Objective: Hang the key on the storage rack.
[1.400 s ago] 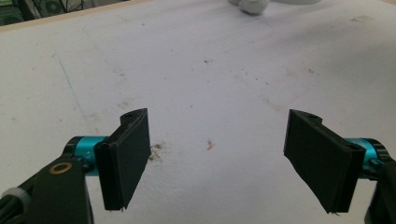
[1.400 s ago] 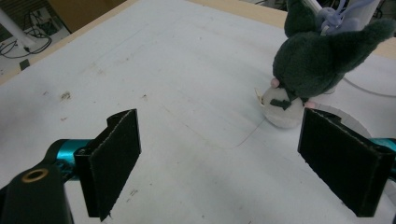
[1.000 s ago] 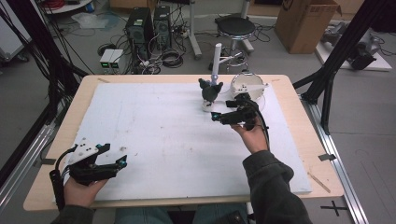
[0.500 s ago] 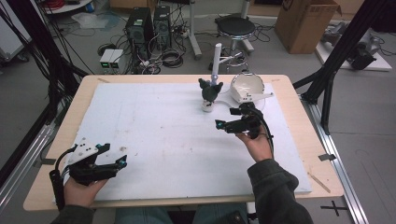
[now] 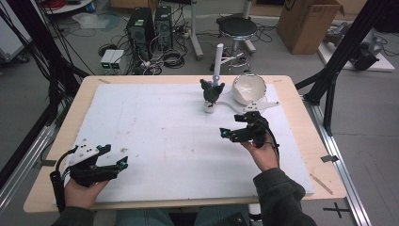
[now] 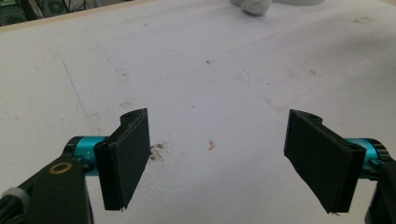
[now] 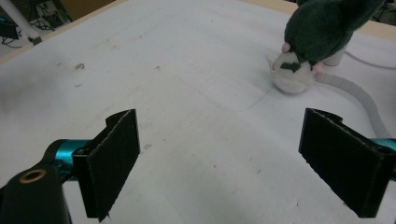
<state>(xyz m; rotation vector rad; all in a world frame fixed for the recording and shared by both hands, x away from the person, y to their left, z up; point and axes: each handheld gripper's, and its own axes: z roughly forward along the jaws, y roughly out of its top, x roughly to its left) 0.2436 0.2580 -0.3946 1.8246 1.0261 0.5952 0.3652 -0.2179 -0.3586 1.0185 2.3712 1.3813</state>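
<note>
High view: the right gripper (image 5: 235, 133) was seen held over the white surface (image 5: 155, 132), jaws spread and empty, near the toy (image 5: 211, 92) but apart from it. The toy, a dark plush thing, stood on a small pale base at the far middle of the surface, with a white bowl (image 5: 249, 88) just beside it on its right. The left gripper (image 5: 110, 162) was noted at the near left corner, well apart from everything, jaws also spread and empty. Counted here: one toy, one bowl, two grippers.

Left gripper view: both jaws were seen wide apart with nothing between them, over bare, lightly stained surface (image 6: 205, 79). A pale rounded edge at the top could not be identified.

Right gripper view: the jaws stood open and empty; the toy (image 7: 322, 28) was seen ahead and to the right, leaning over its pale base (image 7: 292, 74), with a grey cord (image 7: 359, 100) curving beside it.

Step judged: nothing was gripped; an approach to the toy appeared to be in hand. The next move was judged to call for the right gripper to be advanced, centred on the toy and closed on its soft body without the base being tipped.
</note>
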